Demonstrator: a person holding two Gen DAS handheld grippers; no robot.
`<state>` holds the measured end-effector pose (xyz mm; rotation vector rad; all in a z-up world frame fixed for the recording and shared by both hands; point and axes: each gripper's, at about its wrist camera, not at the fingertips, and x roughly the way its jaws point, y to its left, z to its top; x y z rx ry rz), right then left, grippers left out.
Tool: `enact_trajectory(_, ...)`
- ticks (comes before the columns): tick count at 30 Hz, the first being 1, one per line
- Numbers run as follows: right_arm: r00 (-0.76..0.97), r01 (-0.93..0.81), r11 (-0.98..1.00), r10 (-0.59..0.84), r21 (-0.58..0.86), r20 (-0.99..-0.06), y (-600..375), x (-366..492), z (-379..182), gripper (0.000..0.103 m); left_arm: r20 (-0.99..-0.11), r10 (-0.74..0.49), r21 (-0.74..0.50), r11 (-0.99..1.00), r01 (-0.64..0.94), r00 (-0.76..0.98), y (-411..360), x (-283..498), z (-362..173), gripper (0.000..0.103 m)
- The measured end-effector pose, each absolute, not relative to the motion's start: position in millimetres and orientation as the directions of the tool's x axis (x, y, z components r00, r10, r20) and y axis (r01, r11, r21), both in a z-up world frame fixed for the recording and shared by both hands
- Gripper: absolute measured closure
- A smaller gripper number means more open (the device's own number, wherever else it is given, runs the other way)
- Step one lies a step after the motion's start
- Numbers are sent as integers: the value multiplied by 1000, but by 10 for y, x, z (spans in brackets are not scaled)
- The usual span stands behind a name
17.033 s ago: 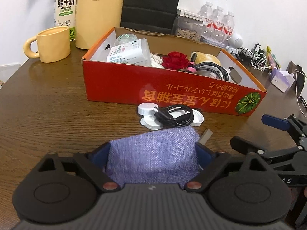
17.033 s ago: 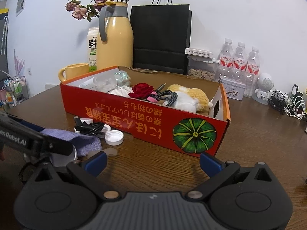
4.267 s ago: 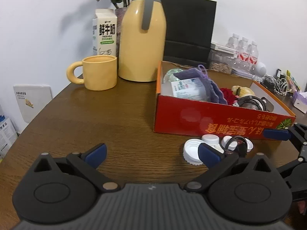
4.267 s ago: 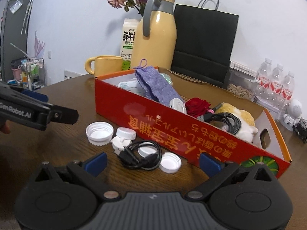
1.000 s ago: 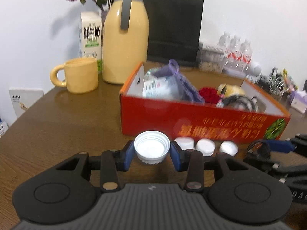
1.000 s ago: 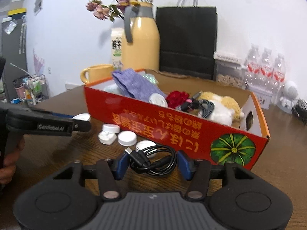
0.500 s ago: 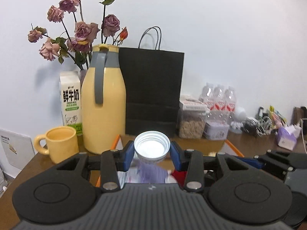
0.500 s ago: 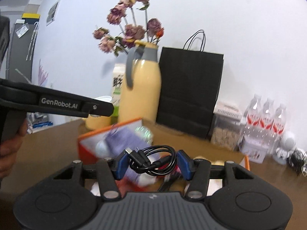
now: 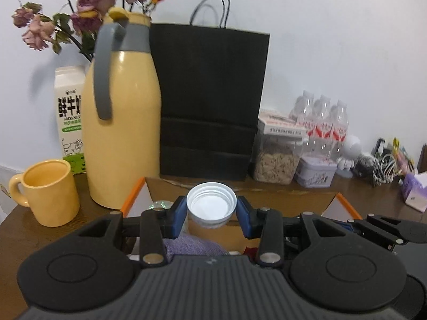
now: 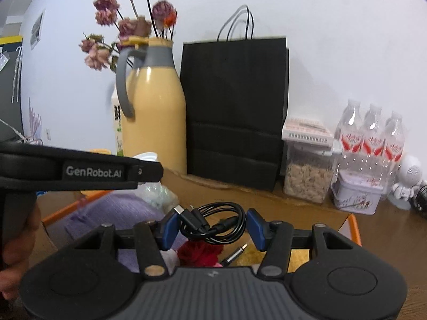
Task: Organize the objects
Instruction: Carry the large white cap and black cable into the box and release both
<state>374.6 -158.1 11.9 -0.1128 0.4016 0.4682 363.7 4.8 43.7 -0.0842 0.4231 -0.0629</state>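
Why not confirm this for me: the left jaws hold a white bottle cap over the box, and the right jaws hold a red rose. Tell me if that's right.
One detail is wrong. The right gripper holds a coiled black cable, not a red rose, as the right wrist view shows. The left gripper does hold the white bottle cap over the box.

Both wrist cameras sitting close behind own fingers, looking forward, slightly downward over open box (image 9: 344,202); both sharing yellow jug (image 9: 122,138) (image 10: 154,122), black bag (image 9: 210,101) ahead.
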Motion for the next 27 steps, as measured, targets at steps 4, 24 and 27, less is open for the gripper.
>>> enact_trajectory(4, 810, -443, 896, 397, -6, -432, -1624, 3794, 8, 44, -395, -66, -82, 996, 36, 916, 74, 3602, 401, 5)
enact_trajectory(24, 850, -394, 919, 356, -20, -388, -1794, 3533, 89, 0, -340, -49, -78, 997, 24, 939, 185, 3269, 536, 0)
enact_trajectory(27, 854, -390, 920, 350, -30, -385, -1809, 3451, 92, 0, -335, -66, -85, 996, 40, 940, 211, 3149, 551, 0)
